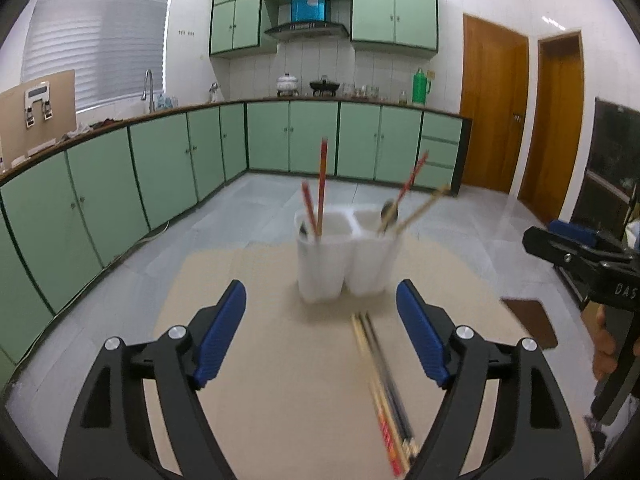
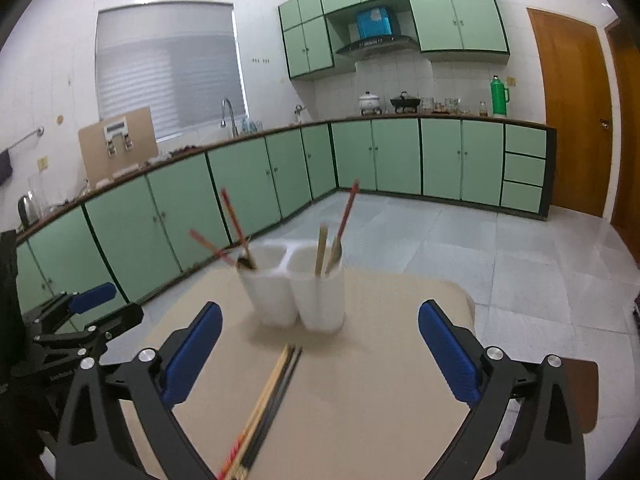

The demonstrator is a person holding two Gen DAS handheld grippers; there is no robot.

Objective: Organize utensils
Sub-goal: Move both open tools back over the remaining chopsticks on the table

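Observation:
A white two-compartment utensil holder (image 1: 344, 268) (image 2: 300, 296) stands on the beige table (image 1: 280, 360) (image 2: 368, 400). Red chopsticks, a bamboo chopstick and spoons stick out of both compartments. A bundle of loose chopsticks (image 1: 384, 392) (image 2: 268, 400) lies on the table in front of the holder. My left gripper (image 1: 321, 286) is open, with the bundle near its right finger and nothing touching the pads. My right gripper (image 2: 320, 306) is wide open, with the bundle below its left finger. Each gripper also shows at the edge of the other's view: right gripper (image 1: 568, 248), left gripper (image 2: 92, 296).
The table's far edge runs just behind the holder, with grey floor tiles beyond. Green cabinets (image 1: 160, 176) line the left and back walls. A brown flat object (image 1: 532, 320) (image 2: 580, 392) sits low beside the table's right edge. Wooden doors (image 1: 492, 104) stand at the right.

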